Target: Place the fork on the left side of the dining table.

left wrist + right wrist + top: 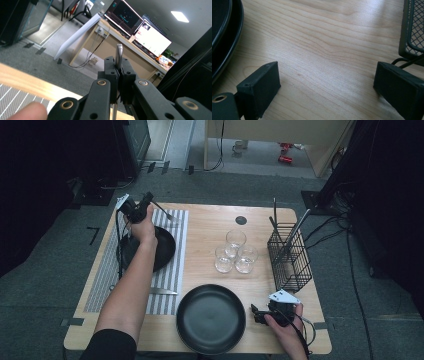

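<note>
Clamped by its handle in the left gripper (146, 200) at the upper left, the fork (167, 213) could twist and slip onto the striped placemat (176, 250), while the right gripper (256, 314) rests wide and empty.
</note>
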